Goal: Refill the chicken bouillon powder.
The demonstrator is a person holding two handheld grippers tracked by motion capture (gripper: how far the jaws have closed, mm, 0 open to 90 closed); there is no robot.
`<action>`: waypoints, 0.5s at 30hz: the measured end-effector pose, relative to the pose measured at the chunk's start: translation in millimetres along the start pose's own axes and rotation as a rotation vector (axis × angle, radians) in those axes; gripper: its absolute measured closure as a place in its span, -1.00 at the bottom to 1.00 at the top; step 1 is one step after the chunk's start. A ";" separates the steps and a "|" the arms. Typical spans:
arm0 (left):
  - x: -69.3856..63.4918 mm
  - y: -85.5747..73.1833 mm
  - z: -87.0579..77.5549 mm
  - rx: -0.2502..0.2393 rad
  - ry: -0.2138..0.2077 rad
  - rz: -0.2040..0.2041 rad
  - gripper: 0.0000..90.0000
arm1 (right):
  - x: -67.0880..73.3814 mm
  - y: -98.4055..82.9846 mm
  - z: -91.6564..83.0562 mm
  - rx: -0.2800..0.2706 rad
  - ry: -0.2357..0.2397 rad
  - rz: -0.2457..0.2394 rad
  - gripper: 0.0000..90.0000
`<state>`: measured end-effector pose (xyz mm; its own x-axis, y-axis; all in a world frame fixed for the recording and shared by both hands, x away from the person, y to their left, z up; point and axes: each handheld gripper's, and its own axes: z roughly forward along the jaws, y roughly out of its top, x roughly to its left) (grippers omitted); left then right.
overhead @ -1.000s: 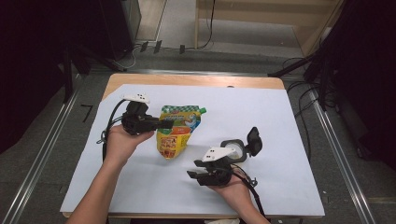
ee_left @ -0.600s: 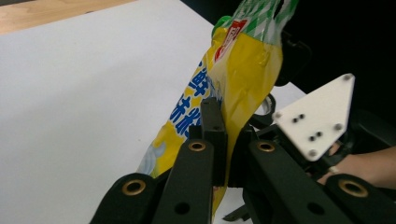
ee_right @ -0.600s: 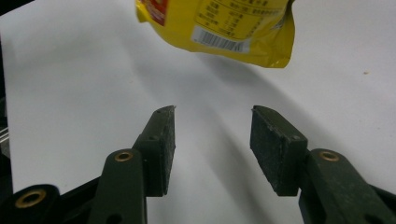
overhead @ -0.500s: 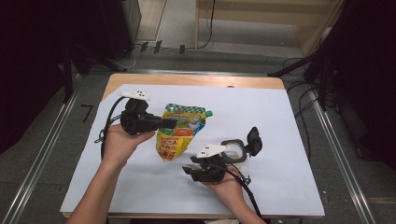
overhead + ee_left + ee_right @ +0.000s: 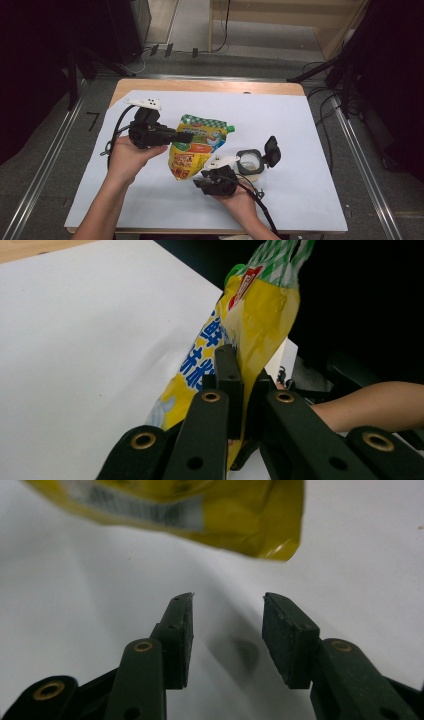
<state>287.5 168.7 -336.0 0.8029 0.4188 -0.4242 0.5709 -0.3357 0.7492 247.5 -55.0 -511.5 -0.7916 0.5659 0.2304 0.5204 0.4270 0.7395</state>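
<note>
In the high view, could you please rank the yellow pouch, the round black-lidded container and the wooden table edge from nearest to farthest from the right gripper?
From the right gripper:
1. Yellow pouch, just up and left of the jaws, clamped by the left gripper.
2. Round black-lidded container, to its right, behind the hand.
3. Wooden table edge, along the far side.

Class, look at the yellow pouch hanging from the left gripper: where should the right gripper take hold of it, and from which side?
Probably the pouch's free bottom corner, approached from below on the near side. The left gripper pinches its upper part, so the flat lower end hangs clear above the white sheet. The right gripper, open with nothing between its jaws, already points at that thin, flat corner.
</note>
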 end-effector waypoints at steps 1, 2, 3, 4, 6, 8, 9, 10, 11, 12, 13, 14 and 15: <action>-1.5 0.0 -0.2 -0.001 -0.007 -0.003 1.00 | 0.3 0.0 0.7 -0.008 -0.004 0.004 0.28; -2.6 0.0 -0.7 0.000 -0.012 -0.003 1.00 | 0.1 0.1 1.1 -0.017 -0.012 0.003 0.29; -3.8 0.0 -1.1 0.000 -0.020 -0.004 1.00 | -0.1 0.1 1.5 -0.024 -0.019 0.003 0.31; -5.0 0.0 -1.7 -0.001 -0.020 -0.006 1.00 | -0.1 -0.1 1.8 -0.031 -0.024 0.004 0.33; -5.9 -0.5 -2.8 -0.010 -0.035 -0.017 1.00 | 0.7 -1.0 1.3 -0.059 -0.042 -0.005 0.34; -4.9 -1.6 -4.1 -0.021 -0.068 -0.039 1.00 | 1.3 -2.2 0.4 -0.081 -0.054 -0.005 0.36; -4.2 -2.3 -4.4 -0.029 -0.085 -0.049 1.00 | 1.6 -3.2 -0.1 -0.095 -0.062 -0.010 0.36; -4.0 -3.0 -4.6 -0.030 -0.101 -0.060 1.00 | 2.0 -4.2 -0.5 -0.109 -0.065 -0.006 0.38; -4.0 -3.6 -4.4 -0.035 -0.105 -0.067 1.00 | 2.2 -5.3 -1.2 -0.123 -0.073 -0.006 0.38; -4.0 -3.9 -3.9 -0.034 -0.110 -0.068 1.00 | 2.3 -6.4 -1.4 -0.135 -0.076 -0.004 0.38; -4.3 -4.0 -3.6 -0.030 -0.111 -0.071 1.00 | 2.2 -7.4 -1.7 -0.148 -0.076 -0.002 0.38; -4.6 -4.1 -3.1 -0.030 -0.112 -0.074 1.00 | 2.3 -8.7 -2.3 -0.164 -0.078 -0.004 0.38; -4.6 -4.2 -2.5 -0.028 -0.118 -0.076 1.00 | 2.9 -9.7 -3.1 -0.175 -0.081 0.000 0.38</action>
<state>281.0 170.3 -335.9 0.7731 0.3398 -0.5356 0.6271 -0.2822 0.7260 239.2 -59.7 -516.1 -0.7599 0.6235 0.1841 0.4511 0.3019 0.8398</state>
